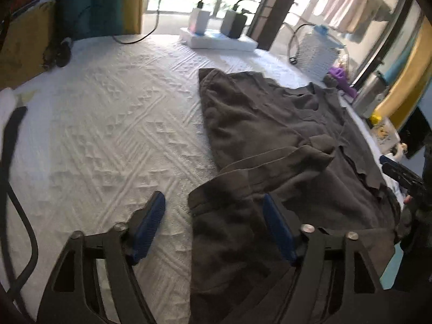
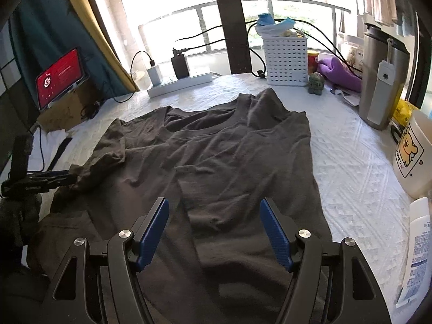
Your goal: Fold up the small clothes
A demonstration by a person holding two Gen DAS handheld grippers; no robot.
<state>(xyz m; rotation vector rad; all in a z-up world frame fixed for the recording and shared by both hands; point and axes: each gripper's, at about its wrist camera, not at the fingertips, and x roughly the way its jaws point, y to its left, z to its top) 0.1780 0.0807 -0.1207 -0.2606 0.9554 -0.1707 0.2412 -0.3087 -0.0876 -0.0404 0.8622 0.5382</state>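
Observation:
A dark grey T-shirt (image 2: 229, 148) lies spread on the white quilted cover (image 2: 351, 162), neckline towards the window, its left sleeve bunched and folded inward. My right gripper (image 2: 214, 202) hovers open over the shirt's lower middle, nothing between its blue pads. In the left wrist view the same T-shirt (image 1: 270, 124) fills the right half of the white quilted cover (image 1: 108, 135). My left gripper (image 1: 213, 198) stands open at the shirt's near left edge. That edge lies between the jaws beside the right pad, unpinched. The left gripper's black frame (image 2: 40, 181) also shows by the bunched sleeve.
Along the window side stand a power strip with chargers (image 2: 178, 85), a white basket (image 2: 286, 62), a purple cloth (image 2: 340, 73) and a steel flask (image 2: 383, 81). A cartoon mug (image 2: 413, 156) and a bottle (image 2: 415, 248) sit at right, a red-screened tablet (image 2: 60, 77) at left.

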